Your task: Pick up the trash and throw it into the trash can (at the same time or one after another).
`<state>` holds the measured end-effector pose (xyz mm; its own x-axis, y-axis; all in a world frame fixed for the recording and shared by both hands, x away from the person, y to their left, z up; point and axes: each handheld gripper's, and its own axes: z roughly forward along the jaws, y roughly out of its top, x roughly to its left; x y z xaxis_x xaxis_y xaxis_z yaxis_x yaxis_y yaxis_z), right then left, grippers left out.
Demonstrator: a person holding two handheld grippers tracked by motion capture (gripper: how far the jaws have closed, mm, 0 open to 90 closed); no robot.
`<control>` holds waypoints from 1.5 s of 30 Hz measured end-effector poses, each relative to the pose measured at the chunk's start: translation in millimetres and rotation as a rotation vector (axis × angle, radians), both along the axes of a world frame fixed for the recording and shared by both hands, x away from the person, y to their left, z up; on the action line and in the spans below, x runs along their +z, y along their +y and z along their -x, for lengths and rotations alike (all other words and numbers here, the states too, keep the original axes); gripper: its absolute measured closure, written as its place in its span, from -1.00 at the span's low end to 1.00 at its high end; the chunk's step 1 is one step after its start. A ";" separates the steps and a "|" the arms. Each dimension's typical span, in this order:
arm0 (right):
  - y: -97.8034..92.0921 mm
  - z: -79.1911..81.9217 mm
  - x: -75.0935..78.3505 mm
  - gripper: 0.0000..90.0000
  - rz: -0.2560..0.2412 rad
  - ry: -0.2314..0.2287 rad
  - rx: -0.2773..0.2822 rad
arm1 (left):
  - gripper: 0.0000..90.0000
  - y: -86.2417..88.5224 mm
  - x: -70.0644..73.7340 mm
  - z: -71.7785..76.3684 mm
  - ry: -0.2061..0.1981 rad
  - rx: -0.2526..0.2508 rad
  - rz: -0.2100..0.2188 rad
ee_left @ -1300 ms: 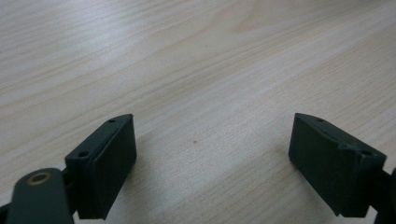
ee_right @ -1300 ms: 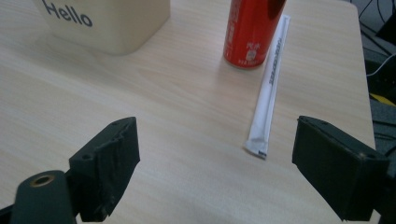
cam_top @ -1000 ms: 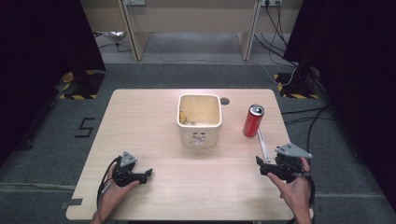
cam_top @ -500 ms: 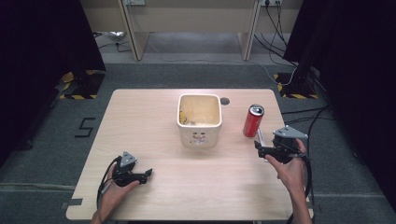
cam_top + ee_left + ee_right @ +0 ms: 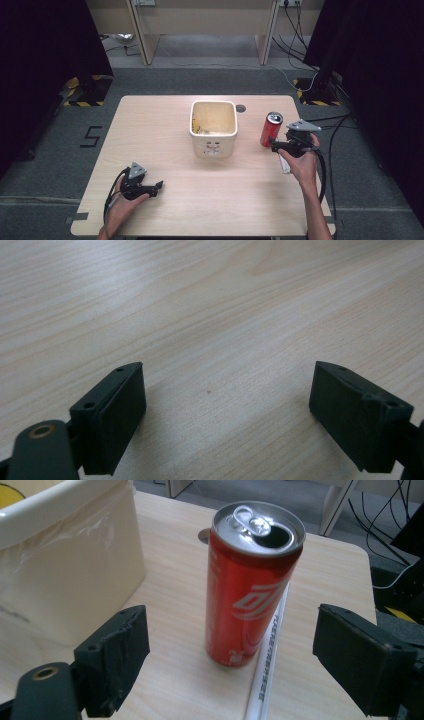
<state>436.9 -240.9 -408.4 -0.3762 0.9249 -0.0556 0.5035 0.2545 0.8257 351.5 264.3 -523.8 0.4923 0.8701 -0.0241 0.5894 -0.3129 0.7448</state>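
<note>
A red drink can (image 5: 271,129) (image 5: 250,585) stands upright on the table's right side, its top opened. My right gripper (image 5: 275,145) (image 5: 227,672) is open just short of the can, which stands ahead between the spread jaws without touching them. A cream square bin (image 5: 214,129) (image 5: 60,565) sits mid-table with yellowish bits inside. A white straw-like tube (image 5: 267,655) (image 5: 283,165) lies flat on the table beside the can. My left gripper (image 5: 159,186) (image 5: 227,415) rests open near the front left, over bare wood.
The wooden table (image 5: 165,135) has a round cable hole (image 5: 241,108) behind the bin. Cables (image 5: 332,130) trail off the right edge onto the grey floor. Desk legs (image 5: 145,35) stand beyond the far edge.
My right gripper has moved forward and leftward from the front right toward the can, ending right next to it. The left gripper has stayed put.
</note>
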 end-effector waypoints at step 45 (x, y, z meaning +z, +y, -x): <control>0.8 -66.1 -53.7 -0.60 -0.051 0.032 -0.028 | -0.68 0.1 0.0 0.0 0.000 -0.001 0.000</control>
<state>503.0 -240.1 -462.1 -0.3508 0.9364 0.0039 0.5363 0.1975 0.8206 351.5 264.4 -523.8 0.4931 0.8696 -0.0245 0.5891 -0.3130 0.7449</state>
